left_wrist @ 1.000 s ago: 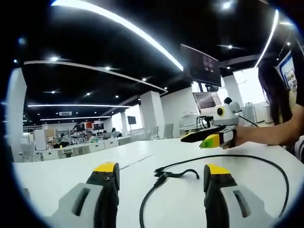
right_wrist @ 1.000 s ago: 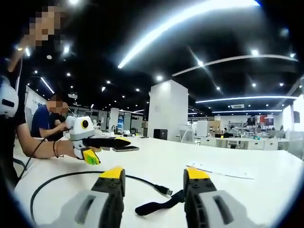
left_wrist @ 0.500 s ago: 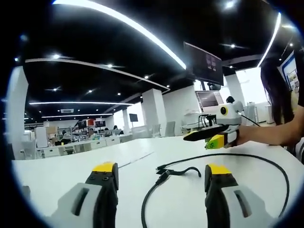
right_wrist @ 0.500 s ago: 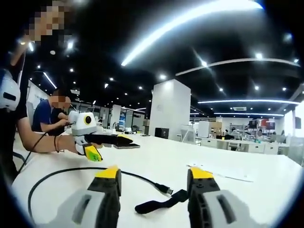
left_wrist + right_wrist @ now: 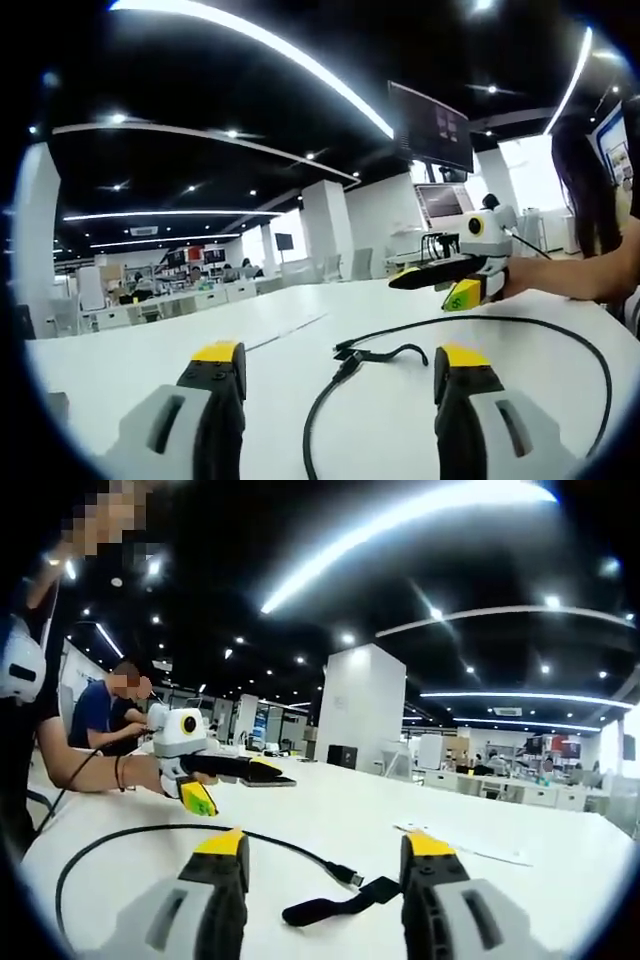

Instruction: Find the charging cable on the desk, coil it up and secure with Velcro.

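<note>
The black cable [image 5: 470, 325] lies loose on the white desk [image 5: 330, 825]. Its plug end and strap [image 5: 335, 905] sit just ahead of the right gripper [image 5: 325, 850], nearer than the left gripper [image 5: 340, 358]. Both grippers' jaws are wide apart, holding nothing.

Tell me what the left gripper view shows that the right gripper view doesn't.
Left gripper view: a hanging monitor and the right gripper. Right gripper view: a paper sheet, a seated person in blue and the left gripper. Both: the black cable looping across the white desk, its Velcro strap lying near the plug.
</note>
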Tool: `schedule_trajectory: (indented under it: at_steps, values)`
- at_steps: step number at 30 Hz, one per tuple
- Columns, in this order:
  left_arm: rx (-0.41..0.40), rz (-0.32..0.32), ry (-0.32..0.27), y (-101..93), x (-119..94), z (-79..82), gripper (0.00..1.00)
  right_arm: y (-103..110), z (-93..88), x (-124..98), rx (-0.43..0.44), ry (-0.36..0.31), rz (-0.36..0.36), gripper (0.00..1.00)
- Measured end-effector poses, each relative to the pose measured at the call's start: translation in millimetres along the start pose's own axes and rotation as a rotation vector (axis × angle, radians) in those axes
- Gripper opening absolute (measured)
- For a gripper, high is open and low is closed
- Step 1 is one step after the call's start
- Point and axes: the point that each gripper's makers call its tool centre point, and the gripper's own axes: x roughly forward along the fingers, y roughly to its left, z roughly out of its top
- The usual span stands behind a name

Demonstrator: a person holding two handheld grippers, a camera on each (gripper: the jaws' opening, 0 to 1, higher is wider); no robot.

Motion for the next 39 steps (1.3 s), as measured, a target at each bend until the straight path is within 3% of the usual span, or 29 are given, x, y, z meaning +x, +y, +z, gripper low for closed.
schedule_trajectory:
  at_steps: [9, 15, 24, 28, 39]
  values:
    - [-0.021, 0.007, 0.009, 1.9, 0.0, -1.0, 0.77, 0.4, -3.2, 0.5, -0.018, 0.018, 0.002, 0.66]
    - [-0.025, -0.007, -0.017, -1.0, -1.2, 2.9, 0.77, -1.2, -5.6, 0.2, -0.034, 0.024, -0.003, 0.65]
    - [-0.049, -0.008, -0.064, -0.5, -4.1, 10.6, 0.76, -1.4, -4.4, -0.4, -0.015, 0.011, -0.003, 0.65]
    - [-0.046, -0.015, -0.055, -3.1, -3.7, 8.8, 0.75, -3.8, -2.0, -0.2, -0.002, -0.002, -0.016, 0.69]
    - [-0.051, -0.019, -0.046, -5.0, -1.9, 8.0, 0.75, -12.2, 6.4, -3.9, 0.057, -0.041, -0.047, 0.63]
